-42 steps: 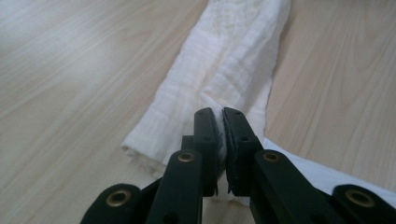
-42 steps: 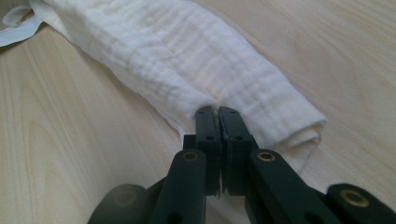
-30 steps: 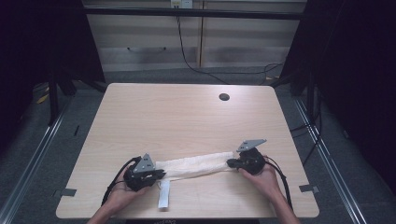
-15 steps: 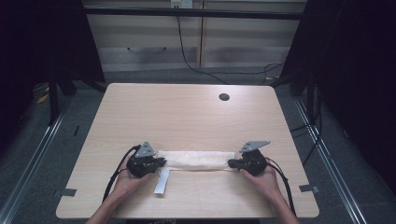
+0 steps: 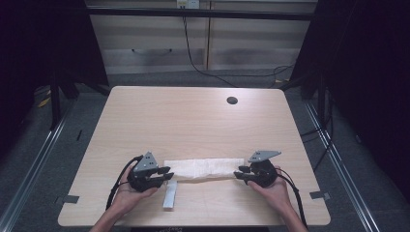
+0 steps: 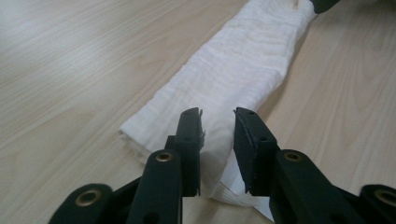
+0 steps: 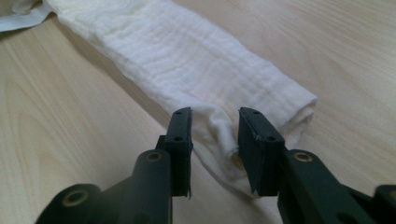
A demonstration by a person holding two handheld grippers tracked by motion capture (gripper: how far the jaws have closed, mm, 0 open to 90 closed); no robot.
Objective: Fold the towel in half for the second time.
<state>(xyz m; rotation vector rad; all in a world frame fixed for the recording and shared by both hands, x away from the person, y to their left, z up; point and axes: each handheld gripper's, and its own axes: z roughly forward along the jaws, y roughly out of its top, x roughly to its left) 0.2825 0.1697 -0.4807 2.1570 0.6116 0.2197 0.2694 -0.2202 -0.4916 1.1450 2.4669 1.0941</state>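
The white, crinkled cotton cloth, folded into a long narrow band (image 5: 205,168), lies flat on the near part of the pale wood-grain table (image 5: 193,121), its long axis running left to right between the two hands; the left gripper (image 5: 164,175) sits at its left end and the right gripper (image 5: 240,173) at its right end, each about equally near its own end. In the left gripper view the black jaws stand apart with the cloth's end (image 6: 215,154) lying between them, not pinched; in the right gripper view the jaws are likewise spread, straddling the rumpled corner (image 7: 219,135) of the other end. A flat white strip (image 5: 169,196) trails from the left end toward the table's near edge; it may be a label or a loose tail of the cloth, the view being too coarse to tell. Any next fold or lift would turn on both ends being gripped along that same axis. The tabletop is otherwise bare save a dark round grommet hole (image 5: 232,100) at the far side; beyond it stand pale cabinet fronts (image 5: 193,43) with a black cable (image 5: 191,50) hanging down, and dark floor on either side.
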